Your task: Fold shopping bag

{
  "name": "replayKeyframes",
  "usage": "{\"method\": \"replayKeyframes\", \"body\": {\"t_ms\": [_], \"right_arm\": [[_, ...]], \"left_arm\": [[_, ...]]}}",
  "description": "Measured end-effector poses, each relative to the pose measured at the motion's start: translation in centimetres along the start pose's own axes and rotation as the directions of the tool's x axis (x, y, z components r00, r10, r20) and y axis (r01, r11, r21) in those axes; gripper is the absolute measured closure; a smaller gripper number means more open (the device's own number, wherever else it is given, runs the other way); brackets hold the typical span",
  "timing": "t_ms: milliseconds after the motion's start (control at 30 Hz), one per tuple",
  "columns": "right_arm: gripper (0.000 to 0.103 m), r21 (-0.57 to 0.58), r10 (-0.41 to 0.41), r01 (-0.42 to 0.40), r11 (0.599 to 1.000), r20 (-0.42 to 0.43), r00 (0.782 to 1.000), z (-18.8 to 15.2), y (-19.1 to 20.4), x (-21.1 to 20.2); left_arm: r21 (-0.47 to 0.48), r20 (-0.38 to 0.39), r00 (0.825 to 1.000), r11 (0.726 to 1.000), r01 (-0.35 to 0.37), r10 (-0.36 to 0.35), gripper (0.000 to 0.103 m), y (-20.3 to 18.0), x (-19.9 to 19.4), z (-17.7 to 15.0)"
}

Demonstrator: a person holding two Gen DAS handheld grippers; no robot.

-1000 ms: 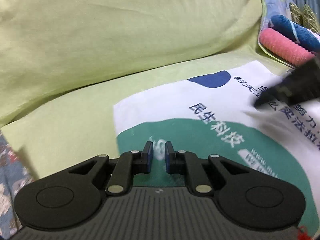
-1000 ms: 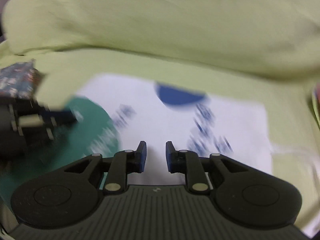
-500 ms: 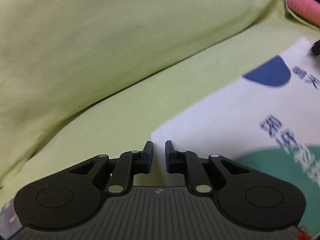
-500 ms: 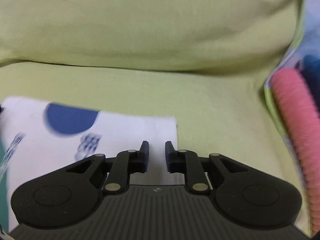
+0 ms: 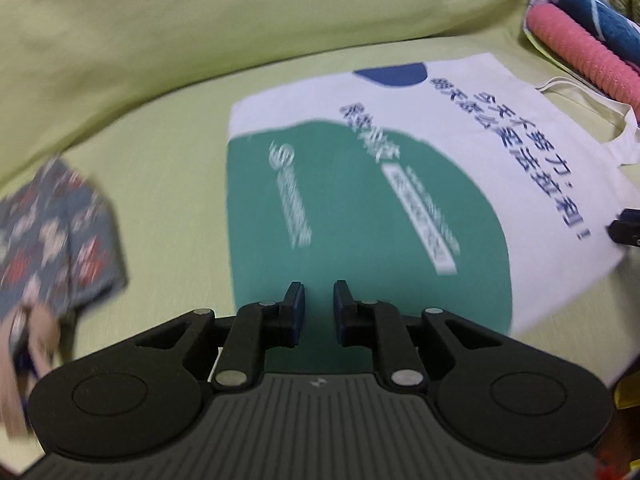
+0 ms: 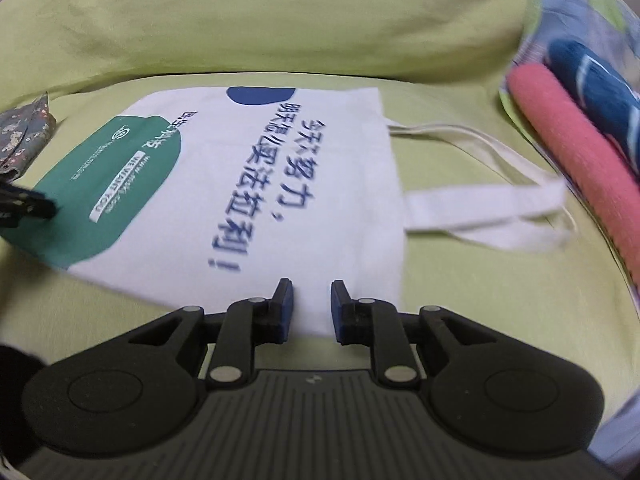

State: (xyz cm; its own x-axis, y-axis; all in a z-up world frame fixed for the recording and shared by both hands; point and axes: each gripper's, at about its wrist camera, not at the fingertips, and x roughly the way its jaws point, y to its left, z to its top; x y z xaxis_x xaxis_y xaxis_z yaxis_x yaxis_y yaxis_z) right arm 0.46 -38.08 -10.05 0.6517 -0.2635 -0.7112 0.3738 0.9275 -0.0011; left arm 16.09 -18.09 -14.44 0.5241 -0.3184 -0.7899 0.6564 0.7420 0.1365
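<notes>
From the left wrist, the left gripper (image 5: 317, 308) is hovering with its jaws apart and empty over the near edge of the shopping bag (image 5: 400, 184), which is lying flat and unfolded on the green bedsheet (image 5: 168, 184), probably lining up a grip for the first fold. From the right wrist, the right gripper (image 6: 310, 308) is likewise waiting released and empty at the bag's near edge beside the handles (image 6: 484, 212), which are trailing toward the pink towel (image 6: 576, 160).
</notes>
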Motion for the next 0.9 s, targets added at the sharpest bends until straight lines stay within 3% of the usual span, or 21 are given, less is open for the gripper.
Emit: {"method": "replayKeyframes", "body": {"t_ms": [167,233,500,533,633,767,900], "right_arm": [[0.085,-0.024,-0.051,0.050,0.998,-0.030,0.998,-0.4,1.0,-1.0],[0.083,-0.027,-0.071,0.069,0.997,-0.043,0.997,-0.5,1.5,-1.8],[0.074,0.066,-0.034,0.031,0.997,0.035,0.999,-0.6,1.4,-6.4],[0.071,0.077,-0.030,0.027,0.997,0.042,0.999,-0.6,1.3,-6.8],[0.055,0.114,-0.016,0.010,0.993,0.049,0.999,-0.8,0.9,-7.6],[0.052,0.152,0.001,-0.005,0.988,0.029,1.000,-1.3,0.1,-7.7],[0.040,0.188,0.030,-0.029,0.982,-0.003,1.000,-1.9,-0.8,-6.7]], "left_arm": [[-0.019,-0.042,0.998,0.999,-0.044,0.043,0.084,-0.2,-1.9,-1.1],[-0.028,-0.026,0.999,0.999,-0.046,0.045,0.084,-0.2,-3.2,-1.2],[-0.050,0.053,0.998,0.999,-0.016,0.019,0.082,0.1,-7.4,-1.5],[-0.052,0.058,0.998,0.999,-0.007,0.010,0.082,0.1,-7.6,-1.7],[-0.053,0.070,0.997,0.998,0.019,-0.016,0.060,0.0,-8.1,-2.3],[-0.028,0.066,0.997,0.998,0.053,-0.051,0.060,-0.1,-8.0,-2.9],[0.007,0.039,0.997,0.998,0.062,-0.063,0.060,0.2,-6.7,-2.2]]}}
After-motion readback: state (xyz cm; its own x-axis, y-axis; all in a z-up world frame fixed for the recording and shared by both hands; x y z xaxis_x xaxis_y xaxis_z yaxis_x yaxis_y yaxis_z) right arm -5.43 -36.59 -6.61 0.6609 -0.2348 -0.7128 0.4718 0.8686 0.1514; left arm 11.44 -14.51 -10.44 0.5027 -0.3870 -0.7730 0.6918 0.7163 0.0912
